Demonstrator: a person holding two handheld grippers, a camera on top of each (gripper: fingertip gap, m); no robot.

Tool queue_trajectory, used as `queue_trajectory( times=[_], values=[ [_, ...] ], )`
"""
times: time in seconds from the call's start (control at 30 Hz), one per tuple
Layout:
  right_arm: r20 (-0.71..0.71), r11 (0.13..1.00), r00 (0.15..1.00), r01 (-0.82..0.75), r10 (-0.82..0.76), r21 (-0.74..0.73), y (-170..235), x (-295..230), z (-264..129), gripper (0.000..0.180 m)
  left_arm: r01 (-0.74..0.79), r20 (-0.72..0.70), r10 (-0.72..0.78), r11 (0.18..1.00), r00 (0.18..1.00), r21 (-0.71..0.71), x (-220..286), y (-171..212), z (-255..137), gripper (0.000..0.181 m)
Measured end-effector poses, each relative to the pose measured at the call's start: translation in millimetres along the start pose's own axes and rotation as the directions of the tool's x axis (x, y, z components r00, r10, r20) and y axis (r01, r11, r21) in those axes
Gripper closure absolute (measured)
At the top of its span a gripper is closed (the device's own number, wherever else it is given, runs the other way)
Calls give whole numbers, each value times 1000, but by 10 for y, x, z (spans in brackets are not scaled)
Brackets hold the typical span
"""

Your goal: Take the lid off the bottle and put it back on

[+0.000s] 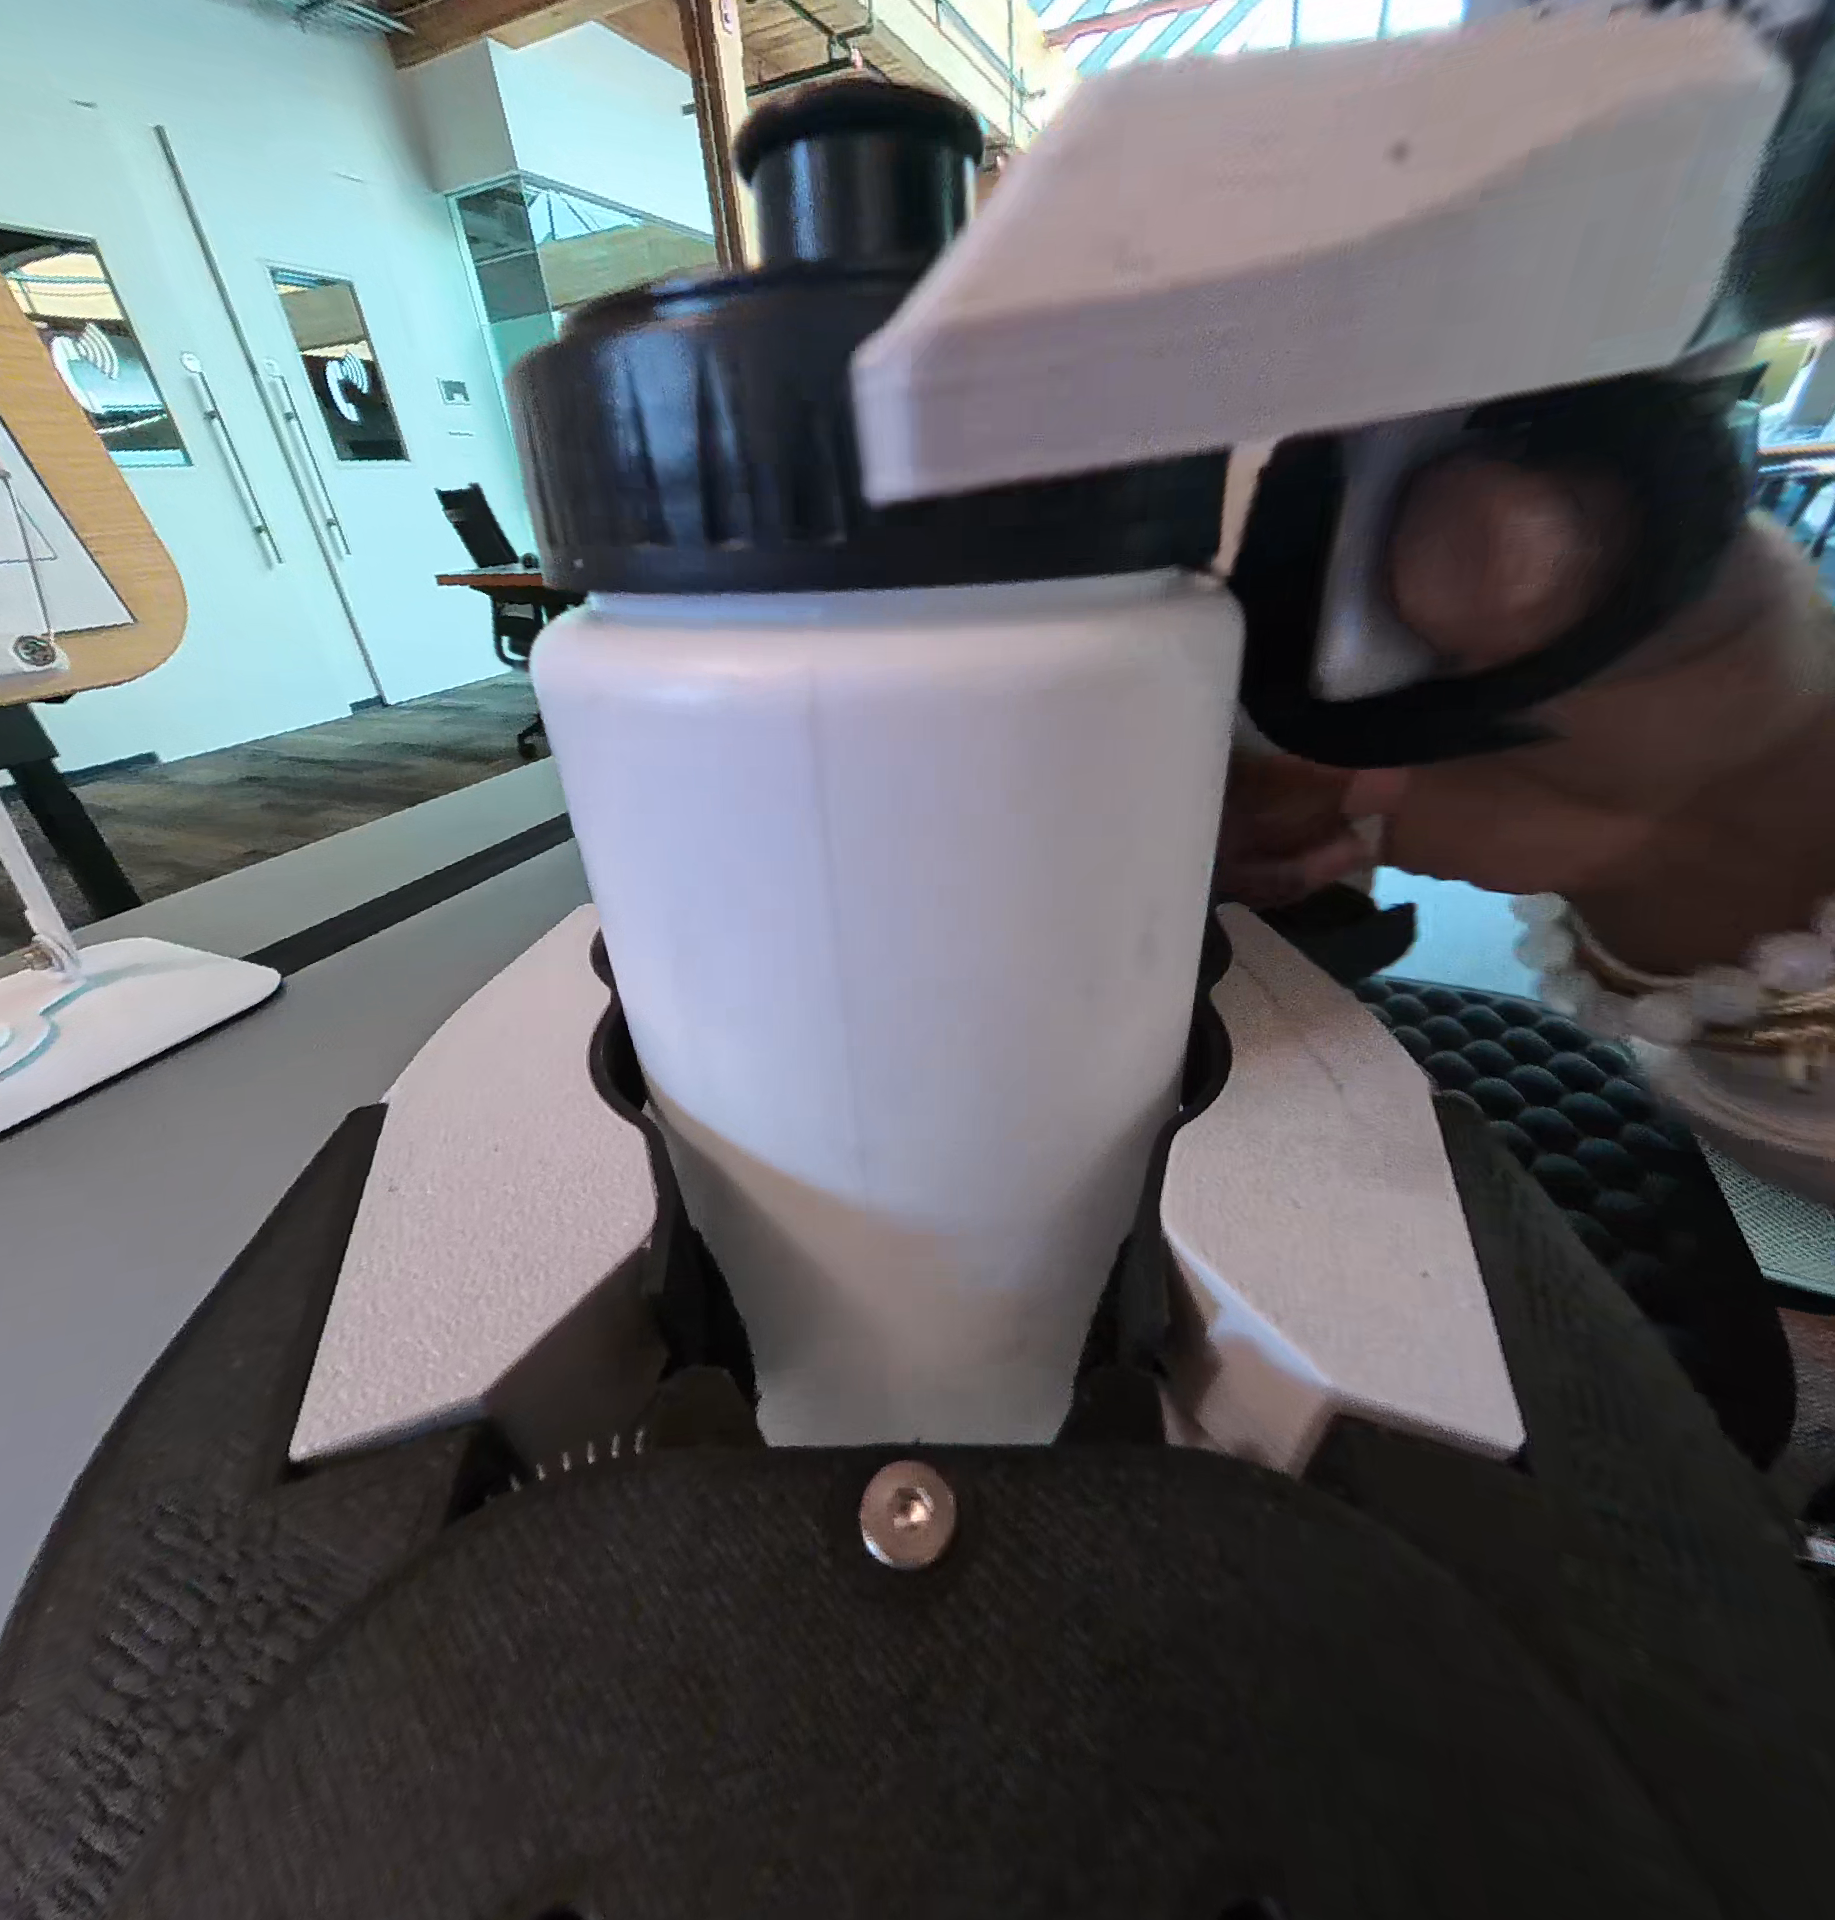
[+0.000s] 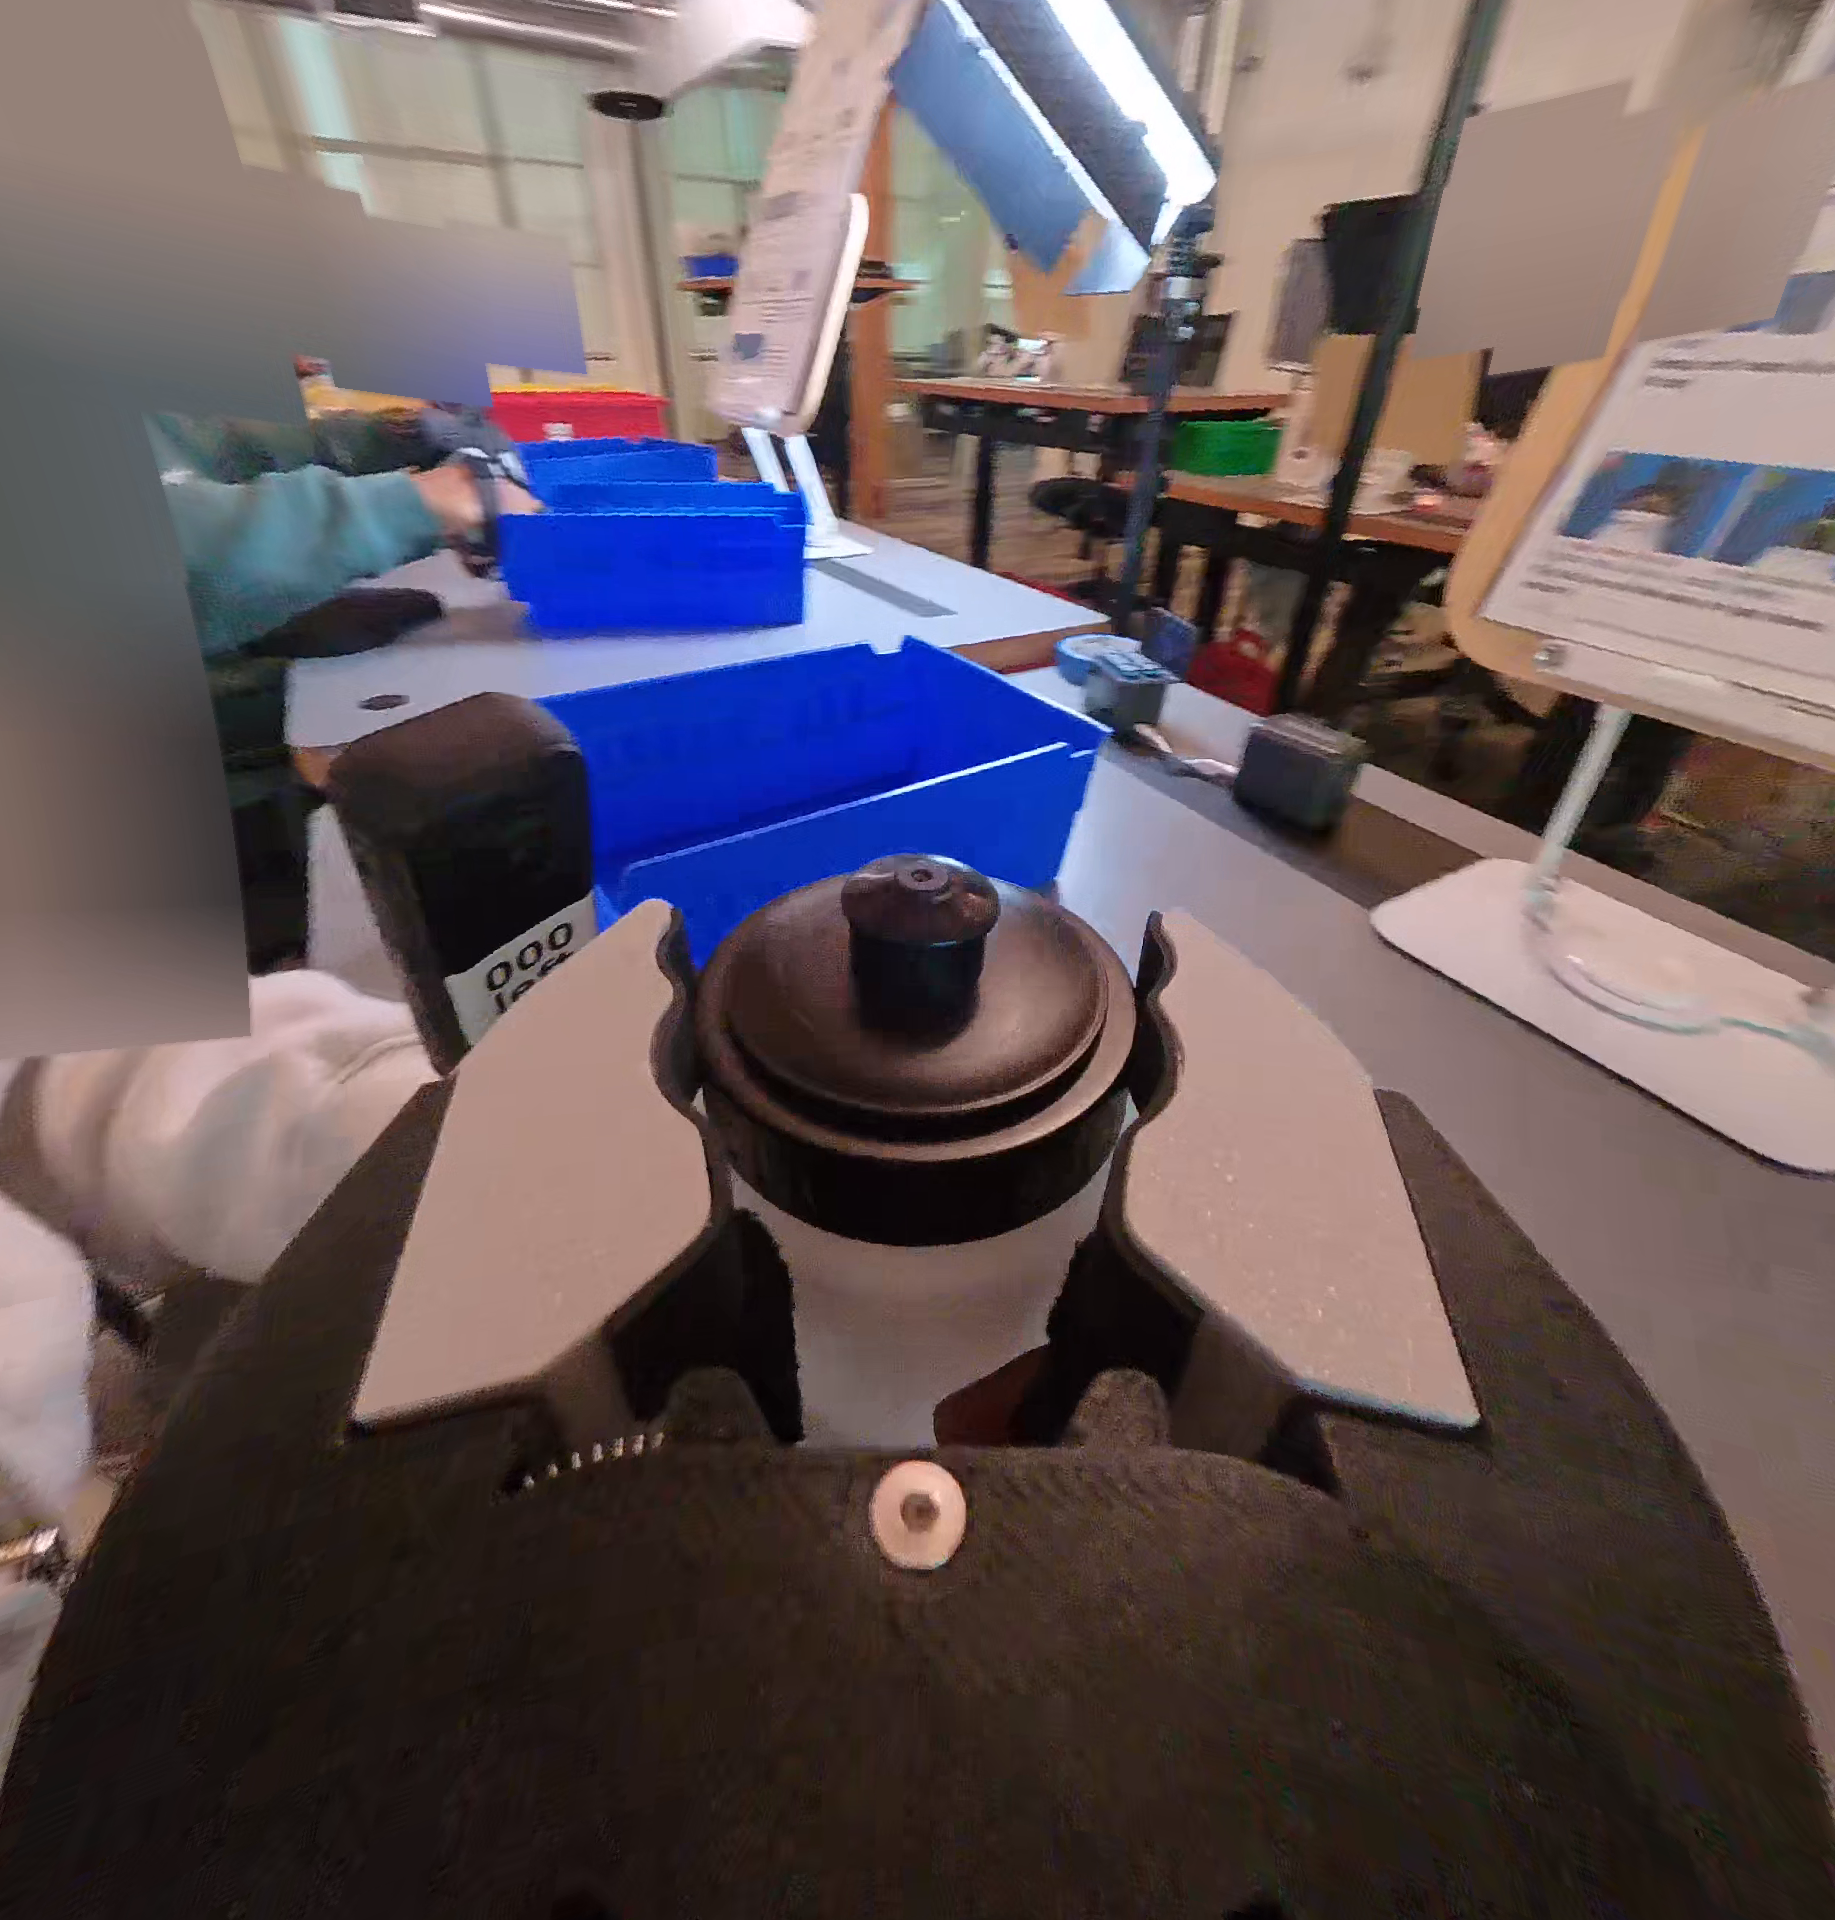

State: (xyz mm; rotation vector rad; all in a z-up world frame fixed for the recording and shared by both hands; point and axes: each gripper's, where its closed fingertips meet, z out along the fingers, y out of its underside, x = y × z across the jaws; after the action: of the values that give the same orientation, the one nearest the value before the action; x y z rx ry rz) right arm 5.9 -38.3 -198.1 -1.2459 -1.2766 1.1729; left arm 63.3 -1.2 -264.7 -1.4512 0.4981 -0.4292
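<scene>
With my left tongs [image 1: 892,1060] clamped on the bottle [image 1: 892,862] and my right tongs [image 2: 913,1049] clamped on its seated lid [image 2: 908,1049], the next move looked like a twist.

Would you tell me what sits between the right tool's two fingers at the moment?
The bottle's black lid, with the fingers closed on its sides; the right wrist view shows it.

Right tool [image 2: 908,1023]: fingers [image 2: 549,1153] clamped on both sides of black lid [image 2: 908,1049], lid seated on white bottle [image 2: 892,1320]. Blue bin [image 2: 840,769] just behind, on grey desk [image 2: 1256,883].
</scene>
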Motion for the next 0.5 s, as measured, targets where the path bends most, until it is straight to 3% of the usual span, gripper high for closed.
queue_trajectory(
  times=[0.1, 0.17, 0.23, 0.3, 0.4, 0.5],
  values=[
    [-47, 999, 998, 30, -32, -37, 20, -10, -8, 98, -6, -13, 6, 1000, 1000, 10, 10, -8, -11, 79],
    [84, 990, 988, 131, -126, -58, 59, -34, -15, 100, 14, -81, -13, 1000, 997, 19, 44, -13, -16, 79],
    [316, 992, 945, 105, -79, -66, 93, -182, -43, 99, 21, -133, -16, 999, 991, 32, 84, -19, -20, 79],
    [430, 995, 902, 69, -31, -73, 91, -200, -77, 99, 18, -158, -11, 999, 987, 42, 114, -26, -24, 79],
    [438, 998, 899, 48, -32, -27, 61, -178, -59, 100, 23, -126, -19, 999, 992, 35, 80, -21, -23, 79],
    [278, 1000, 960, 5, -9, 16, 37, -84, -6, 102, 10, -12, -10, 1000, 1000, 16, -15, -7, -13, 79]
  ],
)
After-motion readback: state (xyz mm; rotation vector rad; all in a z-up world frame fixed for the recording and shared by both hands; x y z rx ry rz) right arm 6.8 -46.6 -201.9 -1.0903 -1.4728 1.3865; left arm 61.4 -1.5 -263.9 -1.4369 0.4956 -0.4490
